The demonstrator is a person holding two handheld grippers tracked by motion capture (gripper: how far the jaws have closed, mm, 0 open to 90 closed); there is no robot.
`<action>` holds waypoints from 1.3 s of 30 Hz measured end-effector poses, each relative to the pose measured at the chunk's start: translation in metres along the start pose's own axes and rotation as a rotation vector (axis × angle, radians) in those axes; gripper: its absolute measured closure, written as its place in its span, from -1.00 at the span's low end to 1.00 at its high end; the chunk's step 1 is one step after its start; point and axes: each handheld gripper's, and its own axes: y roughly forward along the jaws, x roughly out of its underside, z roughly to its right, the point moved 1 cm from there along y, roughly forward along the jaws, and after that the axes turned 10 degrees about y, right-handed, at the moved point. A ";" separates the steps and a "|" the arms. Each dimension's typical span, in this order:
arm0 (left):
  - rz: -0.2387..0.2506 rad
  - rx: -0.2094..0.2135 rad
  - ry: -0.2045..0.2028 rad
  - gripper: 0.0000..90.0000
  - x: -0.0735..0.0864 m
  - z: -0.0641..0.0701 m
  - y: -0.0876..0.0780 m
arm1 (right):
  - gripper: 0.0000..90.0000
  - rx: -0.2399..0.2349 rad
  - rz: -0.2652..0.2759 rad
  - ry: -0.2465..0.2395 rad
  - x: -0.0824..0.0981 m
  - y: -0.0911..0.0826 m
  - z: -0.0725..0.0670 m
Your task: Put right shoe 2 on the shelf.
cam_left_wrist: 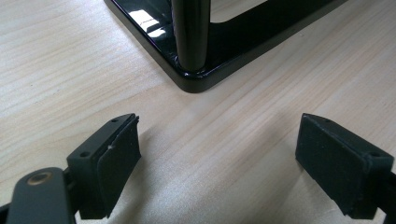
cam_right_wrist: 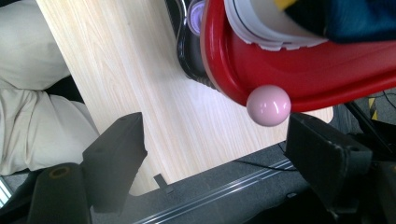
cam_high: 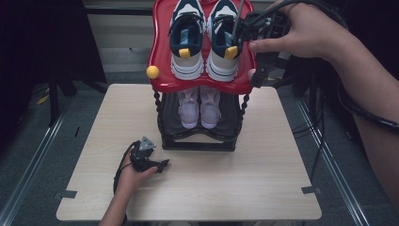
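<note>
Right hand-held gripper (cam_right_wrist: pixel 215 140) released, matte jaws beside glossy pink ball knob (cam_right_wrist: pixel 268 105) on red tray (cam_right_wrist: pixel 299 79).

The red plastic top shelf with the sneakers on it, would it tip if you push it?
Possibly. The glossy red plastic top shelf sits high on thin black posts and carries two navy-and-white sneakers, so the rack is probably top-heavy. Its shiny surface looks slippery, so the open right gripper might slide. It seems stiff rather than floppy.

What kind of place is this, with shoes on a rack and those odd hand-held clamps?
Probably a lab or recording workspace, not a home: a bare wooden table stands on metal rails, cables trail across the grey floor, and a red-topped shoe rack seems set out for practice.
</note>
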 end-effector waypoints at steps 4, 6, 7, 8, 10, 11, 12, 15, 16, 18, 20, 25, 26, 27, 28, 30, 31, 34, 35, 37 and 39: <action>-0.002 0.001 0.003 -0.70 0.000 0.000 0.000 | -0.57 -0.016 -0.002 0.003 0.006 0.001 -0.001; -0.002 0.001 0.003 -0.70 0.000 0.000 0.000 | -0.57 -0.024 -0.013 0.001 0.009 0.001 -0.002; 0.000 0.000 0.000 -0.70 0.000 0.000 0.000 | -0.57 -0.028 -0.017 0.002 0.011 0.002 -0.003; -0.002 0.001 0.002 -0.70 0.000 0.000 0.000 | -0.57 -0.033 -0.017 0.005 0.012 0.002 -0.003; 0.000 0.000 0.000 -0.70 0.000 0.000 0.000 | -0.57 -0.038 -0.020 0.012 0.015 0.003 -0.003; 0.000 0.000 0.000 -0.70 0.000 0.000 0.000 | -0.56 -0.036 -0.018 0.009 0.016 0.004 -0.003; 0.001 0.001 -0.001 -0.70 0.000 0.000 0.000 | -0.56 -0.041 -0.029 0.011 0.017 0.004 -0.004; 0.003 0.002 -0.001 -0.70 0.000 0.000 0.000 | -0.56 -0.047 -0.026 0.010 0.022 0.006 -0.005; 0.003 0.002 -0.001 -0.70 0.000 0.000 0.000 | -0.56 -0.051 -0.032 0.009 0.023 0.006 -0.005; 0.003 0.002 -0.001 -0.70 0.000 0.000 0.000 | -0.56 -0.060 -0.035 0.008 0.026 0.008 -0.006; 0.003 0.002 -0.001 -0.70 0.000 0.000 0.000 | -0.56 -0.063 -0.033 0.007 0.029 0.010 -0.006; 0.003 0.002 0.000 -0.70 0.000 0.000 0.000 | -0.56 -0.078 -0.035 0.015 0.040 0.016 -0.007; 0.001 0.003 -0.001 -0.70 0.000 0.000 0.000 | -0.56 -0.077 -0.035 0.018 0.042 0.018 -0.007; 0.002 0.003 0.000 -0.70 0.000 0.000 0.000 | -0.56 -0.080 -0.038 0.019 0.044 0.020 -0.006; 0.003 0.002 0.000 -0.70 0.000 0.000 0.000 | -0.56 -0.082 -0.043 0.018 0.046 0.022 -0.006; 0.002 0.002 0.000 -0.70 0.000 0.000 0.000 | -0.55 -0.083 -0.043 0.023 0.050 0.025 -0.006; 0.001 0.002 0.000 -0.70 0.000 0.000 0.000 | -0.56 -0.088 -0.042 0.025 0.052 0.026 -0.006; 0.003 0.002 0.000 -0.70 0.000 0.000 0.000 | -0.56 -0.090 -0.048 0.027 0.058 0.031 -0.005; 0.002 0.002 0.000 -0.70 0.000 0.000 0.000 | -0.56 -0.094 -0.051 0.032 0.060 0.032 -0.006; 0.001 0.002 0.000 -0.70 0.000 0.000 0.000 | -0.56 -0.102 -0.044 0.033 0.064 0.034 -0.006; 0.002 0.002 0.001 -0.70 0.000 0.000 0.000 | -0.56 -0.102 -0.046 0.036 0.067 0.037 -0.006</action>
